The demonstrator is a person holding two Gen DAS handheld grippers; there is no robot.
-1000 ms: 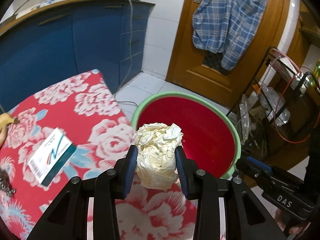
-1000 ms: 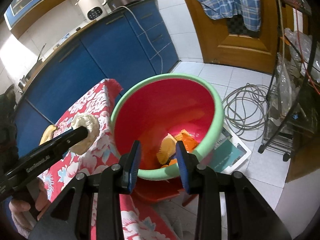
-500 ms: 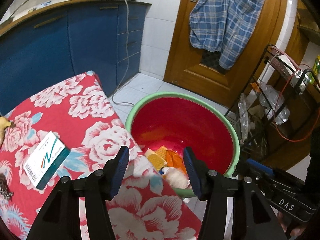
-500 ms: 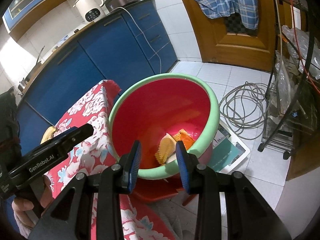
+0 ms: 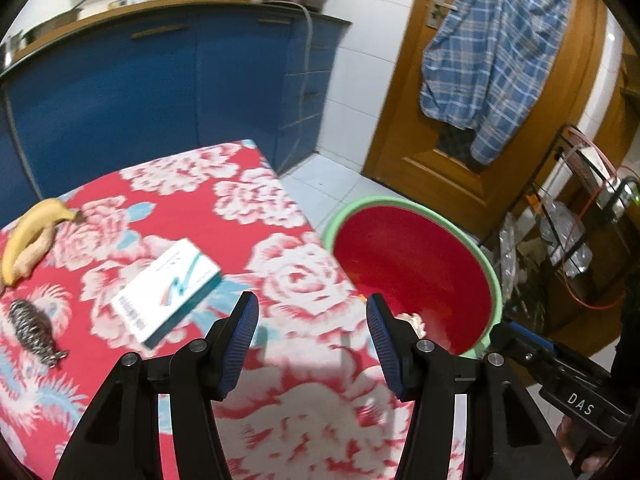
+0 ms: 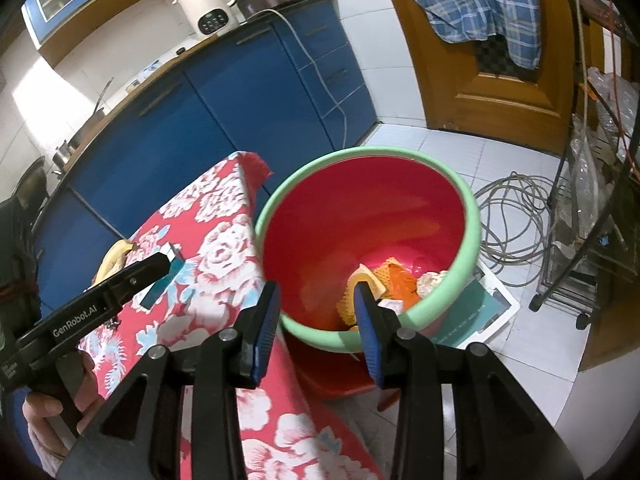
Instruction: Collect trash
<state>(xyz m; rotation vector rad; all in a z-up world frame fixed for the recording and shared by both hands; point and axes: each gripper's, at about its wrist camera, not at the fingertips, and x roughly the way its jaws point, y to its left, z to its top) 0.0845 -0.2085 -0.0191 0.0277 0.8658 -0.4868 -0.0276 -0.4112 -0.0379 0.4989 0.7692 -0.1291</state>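
Left gripper (image 5: 312,338) empty, jaws parted, hanging over flowered tablecloth (image 5: 248,208). Right gripper (image 6: 316,320) empty too, jaws not pressing anything, pointed down at red bucket (image 6: 472,224) beside table. Crumpled paper (image 6: 430,280) already in bucket with orange scraps. Still on table: small box (image 5: 168,292), banana peel (image 5: 30,240), dark scrubber-looking wad (image 5: 34,332). I'd go box next with left: line up across short side, come down angled, don't snag cloth.
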